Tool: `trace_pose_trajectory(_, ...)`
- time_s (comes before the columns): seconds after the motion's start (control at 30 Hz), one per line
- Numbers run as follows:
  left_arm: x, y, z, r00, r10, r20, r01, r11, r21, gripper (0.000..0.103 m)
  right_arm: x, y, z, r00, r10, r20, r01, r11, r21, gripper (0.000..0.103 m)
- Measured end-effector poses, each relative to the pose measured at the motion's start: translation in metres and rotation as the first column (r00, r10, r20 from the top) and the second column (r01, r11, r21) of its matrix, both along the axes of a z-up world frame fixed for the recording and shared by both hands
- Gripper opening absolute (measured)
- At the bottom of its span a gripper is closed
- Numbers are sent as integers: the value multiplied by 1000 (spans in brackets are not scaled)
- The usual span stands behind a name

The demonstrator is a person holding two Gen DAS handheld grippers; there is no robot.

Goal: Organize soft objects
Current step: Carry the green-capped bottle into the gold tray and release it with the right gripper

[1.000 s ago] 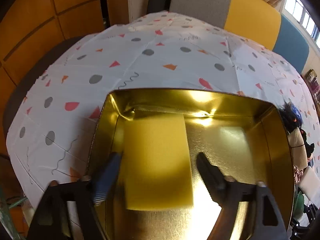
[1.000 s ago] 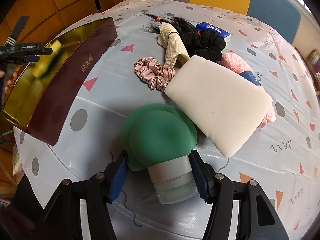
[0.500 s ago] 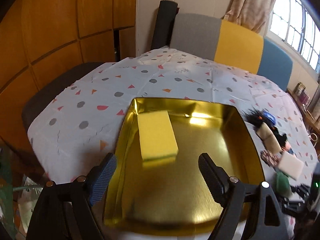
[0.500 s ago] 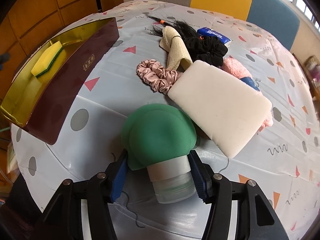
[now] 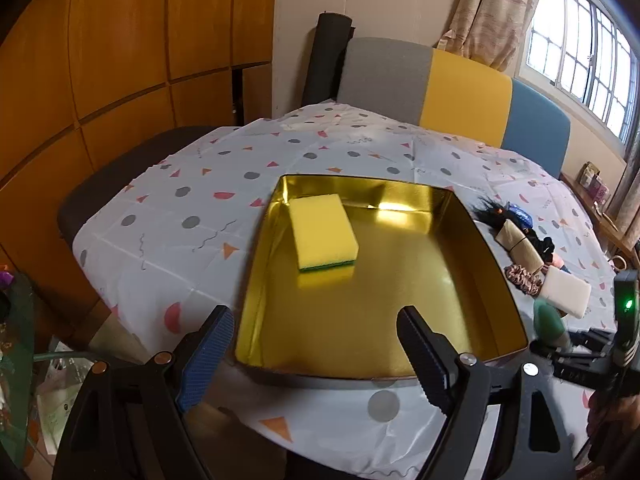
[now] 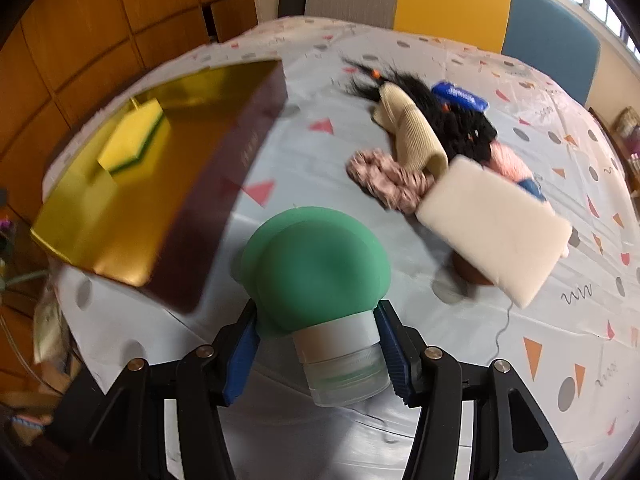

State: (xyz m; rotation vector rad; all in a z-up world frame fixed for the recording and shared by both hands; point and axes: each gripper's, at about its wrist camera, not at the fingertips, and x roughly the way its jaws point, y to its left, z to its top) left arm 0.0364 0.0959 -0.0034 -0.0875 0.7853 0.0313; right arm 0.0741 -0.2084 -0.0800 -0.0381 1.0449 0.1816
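A gold tray (image 5: 380,304) lies on the patterned tablecloth with a yellow sponge (image 5: 322,232) flat in its far left corner. My left gripper (image 5: 312,316) hovers open and empty over the tray's near edge. In the right wrist view my right gripper (image 6: 316,312) is shut on a green squeeze bottle (image 6: 316,256), pads pressed on its pale neck, clear cap toward the camera. The bottle hangs above the cloth, right of the tray (image 6: 120,220) and sponge (image 6: 132,140). The left wrist view shows the same bottle (image 5: 548,322) at the far right.
Right of the tray lies a pile: white foam block (image 6: 496,228), pink scrunchie (image 6: 384,178), beige band (image 6: 412,136), black hair piece (image 6: 452,120), pink fluffy item (image 6: 508,158), blue packet (image 6: 460,96). Chairs stand behind the table. The table's front edge is near both grippers.
My left gripper has drawn back and up from the tray, leaving the sponge lying inside. My right gripper has risen slightly with the green bottle held; its view is now blurred.
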Motion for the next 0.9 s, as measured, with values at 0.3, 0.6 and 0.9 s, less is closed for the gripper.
trace_pose_trajectory(0.3,-8,8,3,1000,10,18,-9,1000,-13,85,7,36,47,994,36,108,-41,998,43,57)
trace_pose_trajectory(0.6,-11,2,-2,1000,-8,0,8,1000,-20,85,10,81,58,985,121,123,-131,988,79,57)
trace_pose_trajectory(0.9,-11,2,-5,1000,0,-12,0,1000,-10,85,40,135,47,970,236,64,-239,969,62,57)
